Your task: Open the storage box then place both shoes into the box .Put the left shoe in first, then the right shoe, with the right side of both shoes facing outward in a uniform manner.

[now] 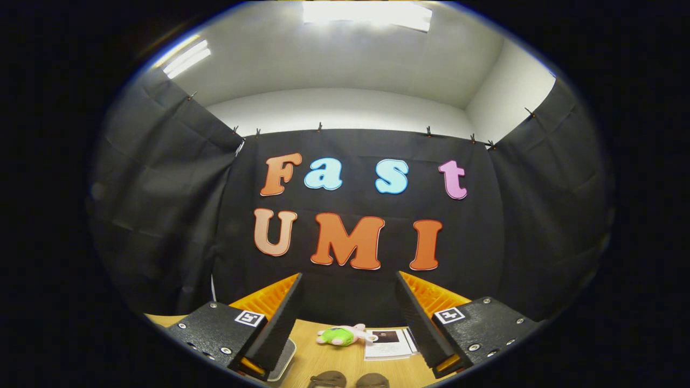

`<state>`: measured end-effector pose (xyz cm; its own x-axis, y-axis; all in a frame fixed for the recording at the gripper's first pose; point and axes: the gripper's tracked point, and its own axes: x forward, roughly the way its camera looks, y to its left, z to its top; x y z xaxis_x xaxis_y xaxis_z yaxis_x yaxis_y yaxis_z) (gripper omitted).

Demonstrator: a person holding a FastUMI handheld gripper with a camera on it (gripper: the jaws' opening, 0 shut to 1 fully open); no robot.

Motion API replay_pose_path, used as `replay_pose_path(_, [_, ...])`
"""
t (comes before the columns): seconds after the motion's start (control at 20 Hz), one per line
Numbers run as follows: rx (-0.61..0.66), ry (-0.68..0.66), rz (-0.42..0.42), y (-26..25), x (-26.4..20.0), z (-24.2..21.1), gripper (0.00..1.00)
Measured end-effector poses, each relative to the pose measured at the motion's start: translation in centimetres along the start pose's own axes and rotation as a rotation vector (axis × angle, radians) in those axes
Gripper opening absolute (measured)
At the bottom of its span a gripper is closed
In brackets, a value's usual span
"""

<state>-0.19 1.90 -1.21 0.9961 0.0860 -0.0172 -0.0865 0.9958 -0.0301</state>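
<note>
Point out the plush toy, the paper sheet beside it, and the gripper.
plush toy (340, 335), gripper view, on its green body.
paper sheet (389, 345), gripper view, on its white lower half.
gripper (349, 280), gripper view, midway between the fingertips; fingers spread open, holding nothing.

wooden table (345, 361) | on it: green-and-pink plush toy (340, 335), paper sheet (389, 343), two dark shoes (349, 380)

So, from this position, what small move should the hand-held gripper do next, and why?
Probably tilt down toward the table. The hand-held gripper is open and holds nothing, aimed mostly at the booth wall. Two dark shapes, perhaps the shoes, barely peek in below its fingers, and a plush toy and a paper card lie ahead. Lowering the view should help to find the box.
</note>
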Motion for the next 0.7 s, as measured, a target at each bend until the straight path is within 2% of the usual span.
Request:
replay_pose_path(0.2, [0.019,0.006,0.059,0.6,-0.1,-0.2,0.98])
replay_pose_path(0.7, [0.060,0.031,0.079,0.0,-0.6,-1.4,0.99])
